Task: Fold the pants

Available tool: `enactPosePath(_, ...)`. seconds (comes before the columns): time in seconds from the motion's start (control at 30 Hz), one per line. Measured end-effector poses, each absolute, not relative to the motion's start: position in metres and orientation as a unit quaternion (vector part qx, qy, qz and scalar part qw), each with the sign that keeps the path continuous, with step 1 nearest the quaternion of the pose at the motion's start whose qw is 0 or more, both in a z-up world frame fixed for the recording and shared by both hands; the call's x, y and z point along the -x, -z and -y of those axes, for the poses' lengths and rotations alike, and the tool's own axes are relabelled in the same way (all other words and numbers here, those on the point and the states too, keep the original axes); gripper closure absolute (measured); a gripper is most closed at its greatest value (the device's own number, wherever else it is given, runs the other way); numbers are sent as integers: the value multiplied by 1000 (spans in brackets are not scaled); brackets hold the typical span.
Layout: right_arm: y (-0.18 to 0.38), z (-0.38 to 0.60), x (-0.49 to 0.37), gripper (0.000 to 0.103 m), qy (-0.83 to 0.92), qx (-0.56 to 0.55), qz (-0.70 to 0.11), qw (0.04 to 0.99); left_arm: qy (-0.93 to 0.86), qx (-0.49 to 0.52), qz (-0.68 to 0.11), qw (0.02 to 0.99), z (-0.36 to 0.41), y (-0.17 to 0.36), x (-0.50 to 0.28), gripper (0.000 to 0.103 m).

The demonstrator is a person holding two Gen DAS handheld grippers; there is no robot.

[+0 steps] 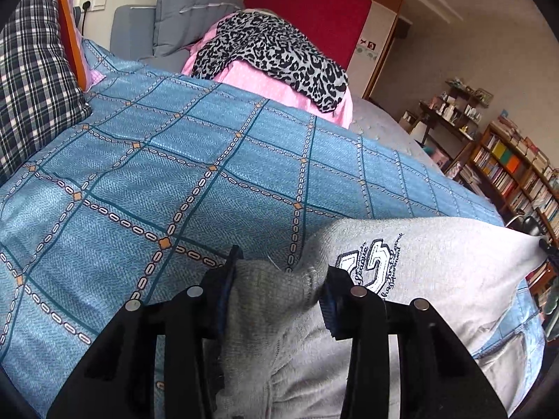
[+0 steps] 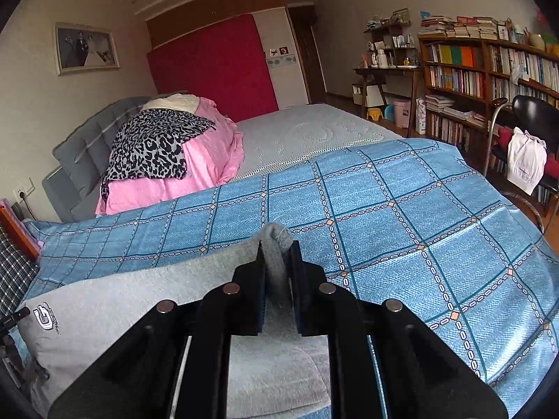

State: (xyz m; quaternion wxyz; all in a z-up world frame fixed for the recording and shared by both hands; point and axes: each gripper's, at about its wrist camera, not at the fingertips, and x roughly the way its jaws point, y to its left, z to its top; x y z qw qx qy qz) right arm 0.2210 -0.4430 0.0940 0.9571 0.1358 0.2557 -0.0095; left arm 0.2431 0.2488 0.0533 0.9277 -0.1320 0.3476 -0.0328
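The left gripper [image 1: 279, 279] is reaching forward low over the bed, its two black fingers [image 1: 223, 279] standing apart with a bunched, ribbed grey edge of the pants [image 1: 436, 272] lying between them. The cloth is touching both pads, but the gap is wide, and I cannot tell whether the fingers are truly pinching it or only resting around it.

The right gripper [image 2: 277, 262] is also pointing forward along the bed, level and low. Its fingers [image 2: 260, 272] are standing close together and are clamped on a rolled grey hem of the pants [image 2: 122, 296], which is poking up just beyond the fingertips.

The pants are lying on the near part of the blue checked bedspread [image 1: 174, 157]. In the left wrist view the light grey cloth is running from the gripper out to the right, with an embroidered logo [image 1: 370, 262] just right of the fingers. In the right wrist view the cloth is stretching from the gripper away to the left, with a small logo [image 2: 45, 317] near its left end. So the long axis is lying left to right across the bed, between the two grippers.

At the far side, a pink quilt [image 2: 209, 160] is sitting on the bed with a leopard-print cloth [image 2: 153, 146] draped on top.
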Motion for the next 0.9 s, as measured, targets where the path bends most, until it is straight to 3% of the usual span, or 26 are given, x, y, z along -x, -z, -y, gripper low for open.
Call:
enactPosePath(0.23, -92, 469, -156, 91, 7, -185, -235, 954, 53, 121, -313, 941, -243, -88, -180, 63)
enactPosePath(0.53, -84, 480, -37, 91, -11, -208, -199, 958, 70, 114, -288, 948, -242, -91, -111, 63)
enactPosePath(0.9, -16, 479, 82, 91, 2, -269, -187, 945, 89, 96, -263, 956, -245, -71, -33, 63)
